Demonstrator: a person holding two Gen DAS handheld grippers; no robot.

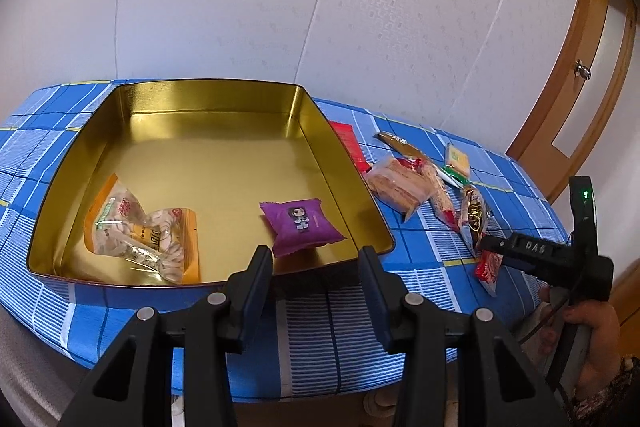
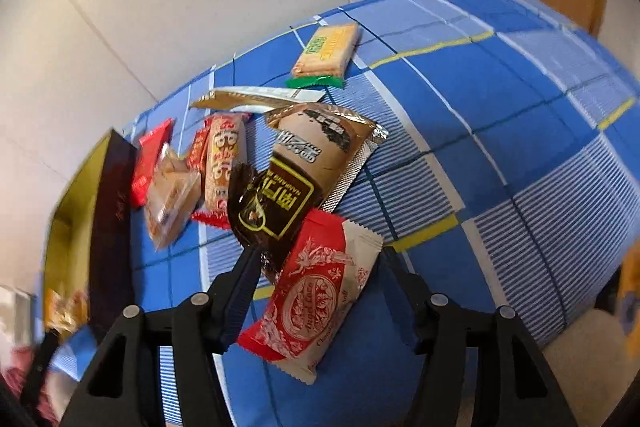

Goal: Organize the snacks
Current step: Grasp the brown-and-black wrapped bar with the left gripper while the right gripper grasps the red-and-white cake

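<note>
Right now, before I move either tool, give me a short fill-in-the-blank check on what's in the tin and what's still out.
1. The gold tin holds ____ snack packets.
2. The purple packet lies ____ the tin.
3. The red-and-white packet lies between the fingers of the ____ tool.
4. The left tool holds ____.

Missing words: two; inside; right; nothing

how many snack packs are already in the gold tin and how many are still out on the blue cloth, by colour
In the gold tin:
orange and clear pack: 1
purple pack: 1

On the blue cloth:
red: 3, the red and white pack, the plain red pack, the red and orange pack
brown or tan: 3, the dark brown pack, the tan and silver pack, the clear biscuit pack
green-ended cracker pack: 1
gold and white sachet: 1

Total: 10
</note>
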